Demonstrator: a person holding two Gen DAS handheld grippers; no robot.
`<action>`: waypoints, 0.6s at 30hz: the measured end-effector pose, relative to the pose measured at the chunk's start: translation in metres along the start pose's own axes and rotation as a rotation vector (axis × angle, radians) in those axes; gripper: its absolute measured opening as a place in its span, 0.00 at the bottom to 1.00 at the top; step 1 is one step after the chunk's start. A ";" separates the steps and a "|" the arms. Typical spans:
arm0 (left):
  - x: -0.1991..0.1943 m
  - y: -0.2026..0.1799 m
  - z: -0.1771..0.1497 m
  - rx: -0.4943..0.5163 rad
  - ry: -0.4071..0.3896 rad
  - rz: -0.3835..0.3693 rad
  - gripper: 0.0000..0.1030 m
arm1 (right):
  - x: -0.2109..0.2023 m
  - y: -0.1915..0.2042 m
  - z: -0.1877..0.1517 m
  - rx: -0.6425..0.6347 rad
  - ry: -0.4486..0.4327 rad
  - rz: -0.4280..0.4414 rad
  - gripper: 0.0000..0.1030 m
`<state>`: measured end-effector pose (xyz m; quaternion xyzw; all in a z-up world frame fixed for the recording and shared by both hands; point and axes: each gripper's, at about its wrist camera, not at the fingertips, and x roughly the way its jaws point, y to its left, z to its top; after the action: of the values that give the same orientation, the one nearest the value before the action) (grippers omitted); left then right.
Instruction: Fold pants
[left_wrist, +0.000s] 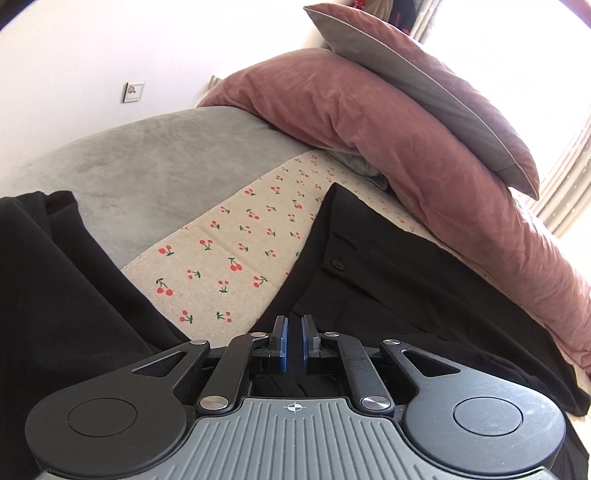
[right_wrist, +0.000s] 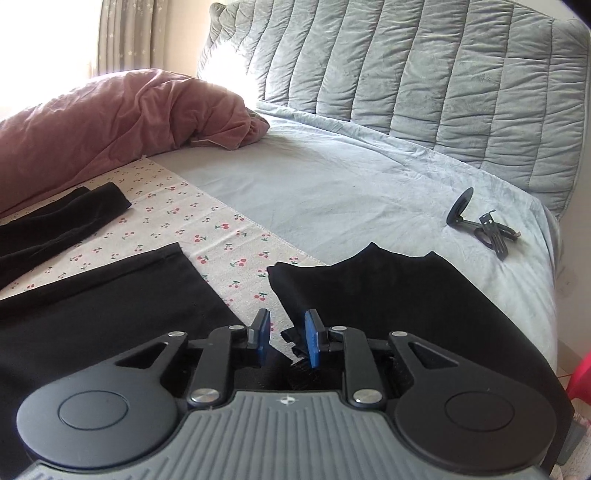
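Note:
Black pants (left_wrist: 388, 280) lie on a cherry-print cloth (left_wrist: 229, 254) on the bed, their buttoned waistband toward the pink duvet. My left gripper (left_wrist: 293, 332) is low over the pants, its blue pads nearly together with black fabric showing between them. In the right wrist view a black pant leg (right_wrist: 110, 295) lies flat at left and another black fabric piece (right_wrist: 388, 288) at right. My right gripper (right_wrist: 288, 338) is open, with a fabric edge between its blue pads (right_wrist: 313, 339). More black fabric (left_wrist: 55, 277) lies at left in the left wrist view.
A pink duvet (left_wrist: 369, 122) with a pillow (left_wrist: 424, 74) on it borders the cloth. A grey sheet (right_wrist: 332, 177) and quilted headboard cover (right_wrist: 424, 66) lie beyond. A black phone holder (right_wrist: 480, 225) lies on the sheet at right. Another dark garment (right_wrist: 62, 218) lies near the duvet.

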<state>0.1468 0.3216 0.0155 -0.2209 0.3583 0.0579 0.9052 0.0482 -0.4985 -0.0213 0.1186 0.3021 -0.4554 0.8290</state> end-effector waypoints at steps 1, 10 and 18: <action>0.001 -0.003 0.002 0.019 0.010 -0.003 0.08 | -0.004 0.008 0.003 -0.034 0.022 0.054 0.27; 0.033 -0.027 0.035 0.145 0.061 -0.031 0.41 | -0.079 0.133 0.017 -0.192 0.097 0.510 0.52; 0.093 -0.043 0.013 0.245 0.179 0.101 0.37 | -0.107 0.221 -0.044 -0.430 0.161 0.693 0.52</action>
<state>0.2348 0.2842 -0.0239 -0.0949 0.4527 0.0390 0.8857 0.1707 -0.2819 -0.0082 0.0725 0.3965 -0.0650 0.9129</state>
